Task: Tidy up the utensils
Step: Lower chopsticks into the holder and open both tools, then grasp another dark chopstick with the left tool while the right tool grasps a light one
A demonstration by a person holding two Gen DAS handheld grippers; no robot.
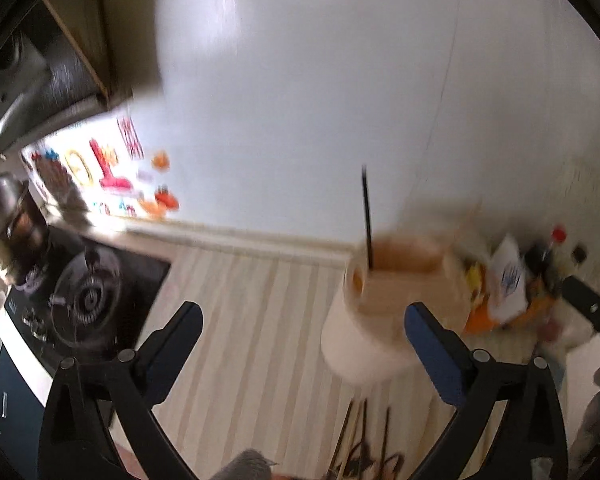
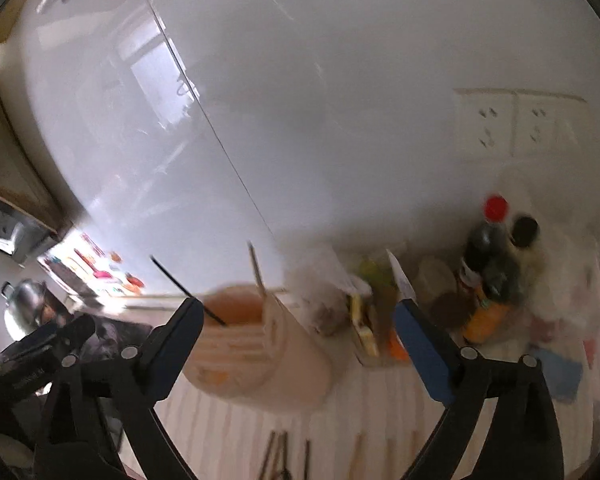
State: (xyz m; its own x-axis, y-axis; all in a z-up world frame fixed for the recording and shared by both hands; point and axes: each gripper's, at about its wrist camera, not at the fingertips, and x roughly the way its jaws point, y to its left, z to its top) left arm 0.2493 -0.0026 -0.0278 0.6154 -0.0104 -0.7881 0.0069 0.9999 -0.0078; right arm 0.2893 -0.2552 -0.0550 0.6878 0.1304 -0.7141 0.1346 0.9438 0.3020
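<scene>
A cream utensil holder (image 1: 384, 304) stands on the striped counter with one black chopstick (image 1: 367, 216) upright in it. In the right wrist view the holder (image 2: 256, 356) holds a black chopstick (image 2: 188, 291) and a pale one (image 2: 257, 268). Several loose chopsticks (image 1: 364, 436) lie on the counter in front of it, also visible in the right wrist view (image 2: 284, 460). My left gripper (image 1: 304, 312) is open and empty, left of the holder. My right gripper (image 2: 300, 312) is open and empty, facing the holder. Both views are blurred.
A gas stove (image 1: 84, 300) with a metal pot (image 1: 4, 208) sits at the left. Sauce bottles (image 2: 488, 272), bags and packets (image 1: 504, 280) crowd the back right corner. A glossy white wall (image 1: 340, 80) with sockets (image 2: 520, 124) is behind.
</scene>
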